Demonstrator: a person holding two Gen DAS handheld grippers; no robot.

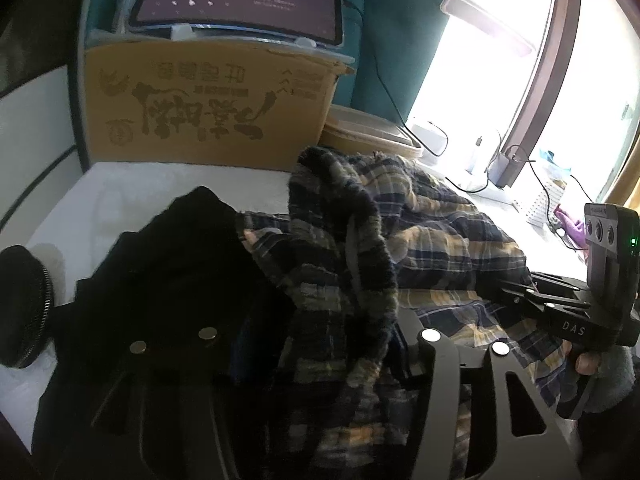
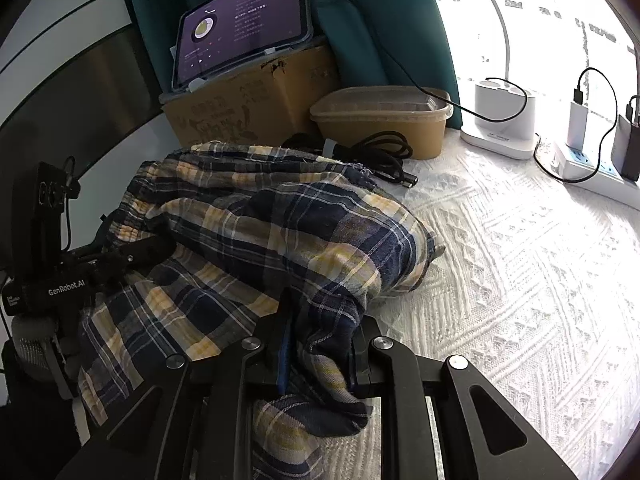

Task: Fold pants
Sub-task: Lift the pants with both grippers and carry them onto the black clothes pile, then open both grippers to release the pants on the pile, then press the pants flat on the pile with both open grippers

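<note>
1. The plaid pants [image 2: 248,232] lie bunched on a white textured bed cover [image 2: 520,280], their heaped bulk between the two handheld tongs.
2. The right tongs [image 2: 316,356] are closed on a fold of the pants, the cloth pinched between the fingers and spilling down below them (the blue finger pad [image 2: 285,356] shows beside the fabric).
3. The left tongs [image 1: 320,344] sit low in the left wrist view with plaid cloth draped across them; whether they grip it cannot be told, as the fingertips are buried in fabric.
4. Behind the pants stand a cardboard box [image 2: 248,108] carrying a lit tablet [image 2: 244,20], a lidded tan container [image 2: 380,120] and a coiled black cable [image 2: 380,156].
</note>
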